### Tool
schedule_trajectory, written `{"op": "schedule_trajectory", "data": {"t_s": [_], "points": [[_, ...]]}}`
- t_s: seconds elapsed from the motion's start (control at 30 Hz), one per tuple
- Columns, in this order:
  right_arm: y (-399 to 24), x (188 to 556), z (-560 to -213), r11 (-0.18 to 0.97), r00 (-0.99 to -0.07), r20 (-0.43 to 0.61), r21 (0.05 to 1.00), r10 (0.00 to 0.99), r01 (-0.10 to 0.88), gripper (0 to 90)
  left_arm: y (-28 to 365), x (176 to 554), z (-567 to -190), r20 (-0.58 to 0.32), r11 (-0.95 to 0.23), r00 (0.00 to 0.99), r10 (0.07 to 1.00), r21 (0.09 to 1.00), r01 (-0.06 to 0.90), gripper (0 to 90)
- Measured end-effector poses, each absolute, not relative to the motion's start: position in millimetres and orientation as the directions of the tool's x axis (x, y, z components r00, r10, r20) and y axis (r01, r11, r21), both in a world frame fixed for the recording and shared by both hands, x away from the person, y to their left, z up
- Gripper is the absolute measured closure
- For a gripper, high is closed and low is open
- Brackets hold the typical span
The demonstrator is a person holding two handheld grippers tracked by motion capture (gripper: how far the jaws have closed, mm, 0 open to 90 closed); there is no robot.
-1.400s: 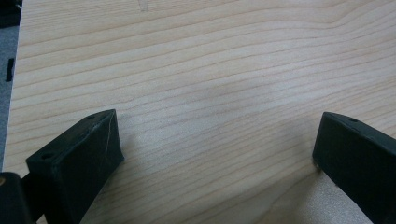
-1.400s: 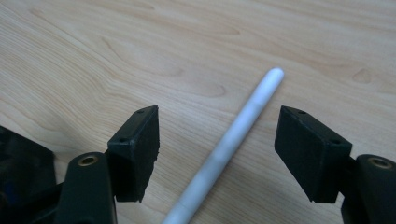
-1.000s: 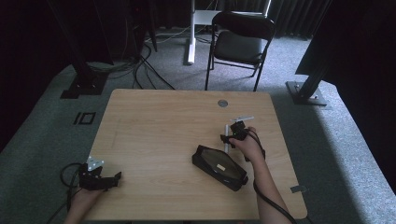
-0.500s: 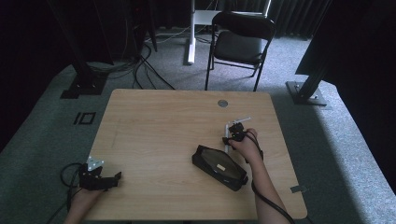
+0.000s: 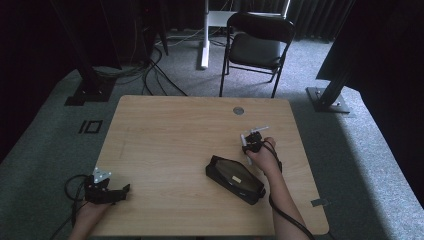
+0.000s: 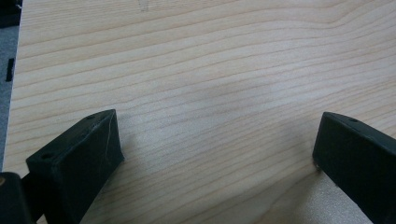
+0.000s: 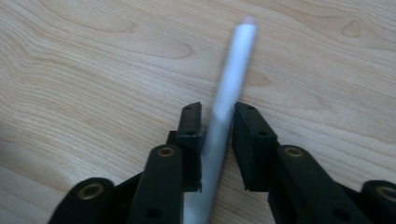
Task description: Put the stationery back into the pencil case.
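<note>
Your right gripper had just been closing and clamped the white pen low on the table, beside the black case, probably its destination; your left gripper rested wide open, idle

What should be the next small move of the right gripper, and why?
Probably lift the white pen slightly off the table. The right gripper has just been closing, its jaws now flank the pen, and the open black case lies close beside it.
</note>
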State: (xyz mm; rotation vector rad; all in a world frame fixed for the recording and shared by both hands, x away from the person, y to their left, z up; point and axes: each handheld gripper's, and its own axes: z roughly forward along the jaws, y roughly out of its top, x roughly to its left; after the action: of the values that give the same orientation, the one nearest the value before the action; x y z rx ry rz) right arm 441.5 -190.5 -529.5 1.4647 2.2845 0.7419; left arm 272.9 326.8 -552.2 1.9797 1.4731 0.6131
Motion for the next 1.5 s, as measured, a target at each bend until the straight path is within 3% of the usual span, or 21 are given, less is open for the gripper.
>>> {"op": "schedule_trajectory", "data": {"t_s": [0.1,0.77,1.5], "points": [[-190.2,441.2,-528.5,0.348,-0.427,0.003,0.575,0.904,0.741,78.2,326.8,272.9,-552.2,0.016,-0.213,0.281,0.960,0.694,0.688,1.4],[-194.3,436.8,-525.5,0.329,-0.430,0.031,0.595,0.902,0.734,78.7,326.8,272.9,-552.2,0.016,-0.213,0.281,0.960,0.694,0.688,1.4],[-211.9,416.5,-476.2,0.320,-0.468,0.048,0.668,0.882,0.672,78.7,326.8,272.9,-552.2,0.016,-0.213,0.281,0.960,0.694,0.688,1.4]]}}
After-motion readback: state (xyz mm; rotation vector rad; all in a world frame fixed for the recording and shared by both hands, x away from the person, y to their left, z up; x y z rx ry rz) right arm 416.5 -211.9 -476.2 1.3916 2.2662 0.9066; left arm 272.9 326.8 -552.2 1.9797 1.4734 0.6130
